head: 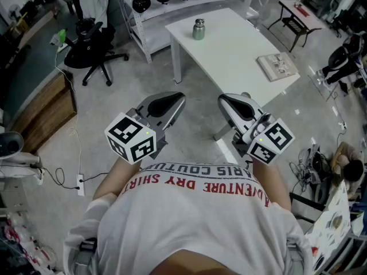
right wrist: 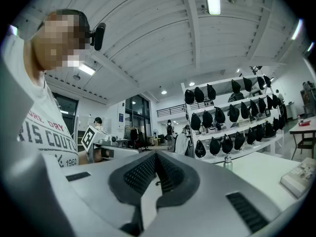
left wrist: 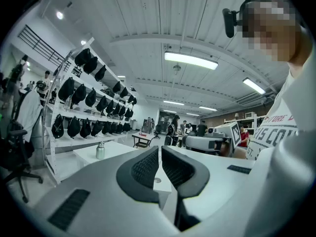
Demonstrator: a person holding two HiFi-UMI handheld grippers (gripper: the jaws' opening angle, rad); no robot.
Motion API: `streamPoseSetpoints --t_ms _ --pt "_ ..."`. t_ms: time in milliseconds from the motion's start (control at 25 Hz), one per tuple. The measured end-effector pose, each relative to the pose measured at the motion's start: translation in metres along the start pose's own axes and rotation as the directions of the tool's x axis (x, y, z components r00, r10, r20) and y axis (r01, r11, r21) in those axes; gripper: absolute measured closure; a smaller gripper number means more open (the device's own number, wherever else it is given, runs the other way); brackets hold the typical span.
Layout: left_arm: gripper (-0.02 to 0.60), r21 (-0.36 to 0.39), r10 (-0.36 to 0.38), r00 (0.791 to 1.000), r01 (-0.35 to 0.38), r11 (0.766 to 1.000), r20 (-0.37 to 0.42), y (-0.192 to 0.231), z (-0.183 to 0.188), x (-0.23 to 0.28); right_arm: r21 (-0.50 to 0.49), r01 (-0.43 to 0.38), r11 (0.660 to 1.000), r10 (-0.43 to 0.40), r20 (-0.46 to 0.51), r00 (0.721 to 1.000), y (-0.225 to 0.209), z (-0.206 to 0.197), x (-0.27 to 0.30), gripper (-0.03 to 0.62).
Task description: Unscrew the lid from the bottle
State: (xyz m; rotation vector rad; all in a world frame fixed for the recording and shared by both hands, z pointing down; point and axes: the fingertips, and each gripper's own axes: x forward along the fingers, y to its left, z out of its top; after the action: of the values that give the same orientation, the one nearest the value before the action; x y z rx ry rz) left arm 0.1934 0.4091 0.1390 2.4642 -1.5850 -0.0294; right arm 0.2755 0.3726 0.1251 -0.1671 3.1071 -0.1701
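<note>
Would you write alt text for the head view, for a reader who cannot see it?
From above, a person in a white T-shirt holds the left gripper and right gripper, both shut and empty, above a grey floor. Ahead stands a white table with a capped metal bottle near its far corner and a booklet at its right end.

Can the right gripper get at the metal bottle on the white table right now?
Probably not yet: the right gripper is shut and held near the chest, with the bottle far off on the table. Nothing blocks the path.
</note>
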Motion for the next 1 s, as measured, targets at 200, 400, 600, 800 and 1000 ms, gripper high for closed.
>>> streamPoseSetpoints --t_ms 200,400,600,800,1000 --pt "0.54 0.001 -0.007 1.0 0.007 1.0 0.008 0.005 0.003 -0.009 -0.003 0.018 1.0 -0.018 -0.009 1.0 0.005 0.0 0.005 0.57" --pt "0.54 -0.006 -0.002 1.0 0.002 1.0 0.02 0.017 0.0 -0.019 -0.021 0.024 0.999 -0.025 -0.024 0.999 0.016 -0.006 0.016 0.568" --pt "0.538 0.021 -0.012 1.0 0.012 1.0 -0.011 0.026 -0.012 -0.031 -0.044 0.089 0.995 -0.091 -0.048 0.995 0.017 -0.018 0.026 0.562" --pt "0.396 0.012 -0.018 0.999 0.018 1.0 -0.034 0.035 -0.031 -0.05 -0.037 0.16 0.986 -0.162 -0.043 0.986 0.019 -0.033 0.034 0.373" --pt "0.327 0.024 -0.02 0.998 0.021 1.0 -0.06 0.048 -0.043 -0.057 -0.02 0.213 0.977 -0.214 -0.035 0.976 0.009 -0.04 0.042 0.286"
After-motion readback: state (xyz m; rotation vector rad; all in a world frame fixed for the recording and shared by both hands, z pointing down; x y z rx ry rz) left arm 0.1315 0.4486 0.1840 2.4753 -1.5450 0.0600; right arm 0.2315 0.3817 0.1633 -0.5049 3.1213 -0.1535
